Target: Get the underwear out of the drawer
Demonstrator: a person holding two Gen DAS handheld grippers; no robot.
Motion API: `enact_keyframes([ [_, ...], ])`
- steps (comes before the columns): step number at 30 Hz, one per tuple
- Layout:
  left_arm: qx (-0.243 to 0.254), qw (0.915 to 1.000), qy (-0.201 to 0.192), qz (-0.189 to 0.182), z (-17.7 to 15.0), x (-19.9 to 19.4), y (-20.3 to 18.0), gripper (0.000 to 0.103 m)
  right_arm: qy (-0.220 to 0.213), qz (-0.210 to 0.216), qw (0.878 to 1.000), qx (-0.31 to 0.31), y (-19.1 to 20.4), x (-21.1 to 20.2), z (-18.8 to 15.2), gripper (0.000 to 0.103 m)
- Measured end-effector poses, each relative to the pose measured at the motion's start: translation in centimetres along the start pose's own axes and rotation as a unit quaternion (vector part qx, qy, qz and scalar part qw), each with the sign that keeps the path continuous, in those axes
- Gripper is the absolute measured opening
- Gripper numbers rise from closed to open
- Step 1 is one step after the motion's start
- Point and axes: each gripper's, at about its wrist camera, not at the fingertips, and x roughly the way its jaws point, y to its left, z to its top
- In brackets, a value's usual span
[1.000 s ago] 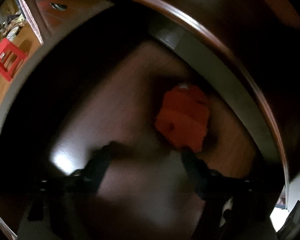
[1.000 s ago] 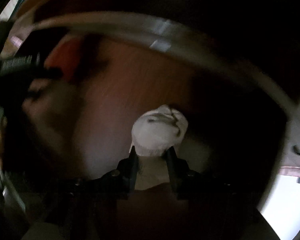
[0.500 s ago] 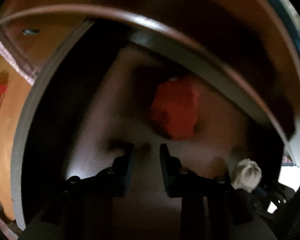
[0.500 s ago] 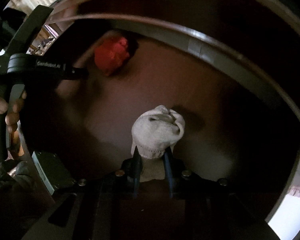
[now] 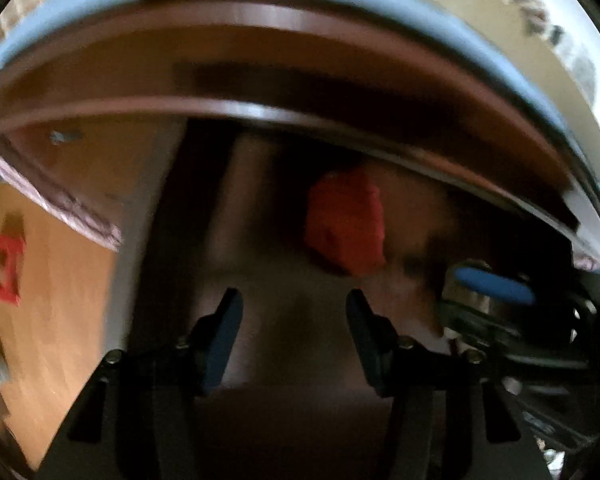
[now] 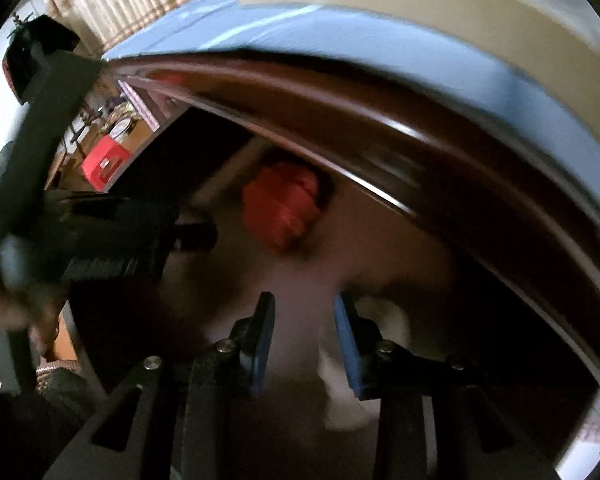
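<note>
Both grippers are opening over the drawer (image 5: 148,216). The left gripper (image 5: 294,300) holds nothing. The right gripper (image 6: 305,304) has a white piece (image 6: 388,316) beside it. Red underwear (image 5: 346,222) sits by the back edge; grab it next.

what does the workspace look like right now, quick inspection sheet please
surface: dark wooden drawer floor, dim and blurred.
job's things: red underwear bundled at the drawer's back; white underwear just right of the right gripper's fingers, blurred, not between them.
clutter: nothing seen in the drawer.
grippers: left gripper jaws opening, nothing between them; right gripper jaws opening, nothing clearly gripped.
cables: nothing seen.
surroundings: blue mattress edge above the drawer, red stool on the wooden floor at left.
</note>
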Motion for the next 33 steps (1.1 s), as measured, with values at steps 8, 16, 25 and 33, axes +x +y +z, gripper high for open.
enact_keyframes([
  [8, 0.000, 0.9999, -0.004, -0.011, 0.0, -1.5, 1.5, 0.051, 0.003, -0.004, 0.998, -0.067, 3.6, 3.9, 3.6, 0.033],
  [16, 0.002, 0.9994, 0.019, -0.030, 0.0, -1.6, 1.4, 0.058, 0.077, 0.111, 0.978, -0.158, 7.5, 7.0, 2.1, 0.033],
  [25, -0.015, 0.9990, 0.032, -0.027, 0.8, -2.1, 0.5, 0.070, -0.031, 0.035, 0.993, -0.110, 2.6, 2.9, 0.2, 0.034],
  [33, -0.012, 0.9990, 0.034, -0.025, 0.7, -3.3, 0.8, 0.070, -0.047, -0.012, 0.983, -0.180, 6.4, 8.5, 2.1, 0.034],
])
